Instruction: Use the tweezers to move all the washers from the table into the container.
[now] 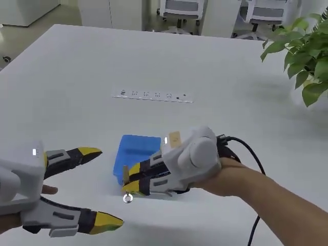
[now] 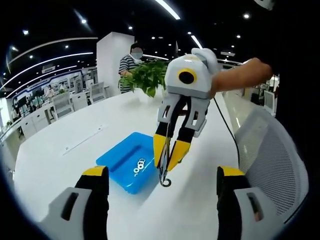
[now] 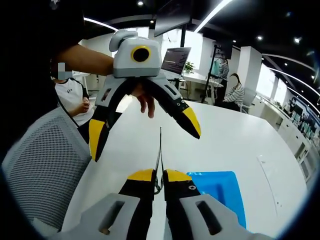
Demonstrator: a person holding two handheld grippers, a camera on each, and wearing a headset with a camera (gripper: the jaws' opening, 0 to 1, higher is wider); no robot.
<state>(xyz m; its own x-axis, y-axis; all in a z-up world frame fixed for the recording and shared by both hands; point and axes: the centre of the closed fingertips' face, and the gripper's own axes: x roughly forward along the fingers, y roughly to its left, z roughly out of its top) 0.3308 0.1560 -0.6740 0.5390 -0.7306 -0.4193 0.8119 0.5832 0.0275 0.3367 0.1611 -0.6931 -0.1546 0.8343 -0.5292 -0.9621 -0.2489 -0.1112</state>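
Observation:
On the white table lies a shallow blue container; in the left gripper view the container has several small washers in it. My right gripper comes in from the right, shut on thin metal tweezers. The tweezers' tips point down at a single washer just in front of the container's near edge; whether that washer is off the table I cannot tell. My left gripper stands open at the lower left, nothing between its jaws.
A strip of power sockets is set flush into the table beyond the container. A potted plant stands at the far right. The right gripper's black cable trails over the arm. A mesh chair stands near the table's front edge.

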